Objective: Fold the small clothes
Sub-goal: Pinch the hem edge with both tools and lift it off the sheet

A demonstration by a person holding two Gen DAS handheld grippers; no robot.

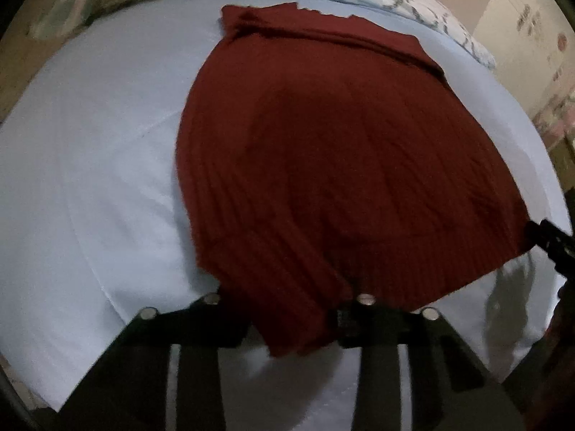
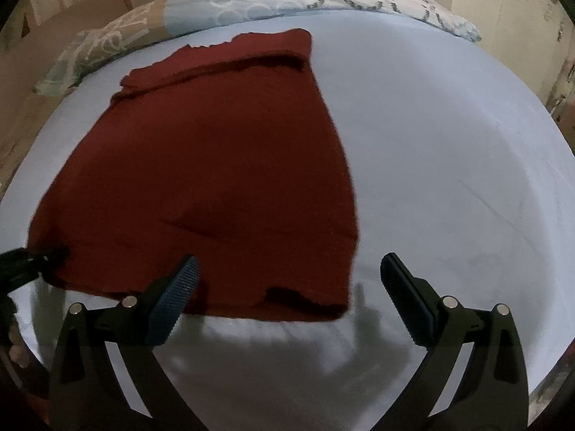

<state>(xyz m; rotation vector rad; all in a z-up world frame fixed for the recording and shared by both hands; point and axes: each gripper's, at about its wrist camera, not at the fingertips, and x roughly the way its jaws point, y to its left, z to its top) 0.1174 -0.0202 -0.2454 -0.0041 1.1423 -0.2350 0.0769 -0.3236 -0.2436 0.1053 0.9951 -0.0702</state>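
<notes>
Maroon ribbed knit garment (image 1: 323,165): flat on pale blue sheet (image 1: 90,179), far hem already turned over.
Left gripper (image 1: 293,319): pinching near-left corner.
Right gripper (image 2: 287,294): spread around near-right corner, not gripping.
Left: main folds.

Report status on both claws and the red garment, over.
Left claw shut on red knit garment's near corner. Right claw open, straddling the other near corner. Garment flat on blue sheet; nothing in the way.
</notes>
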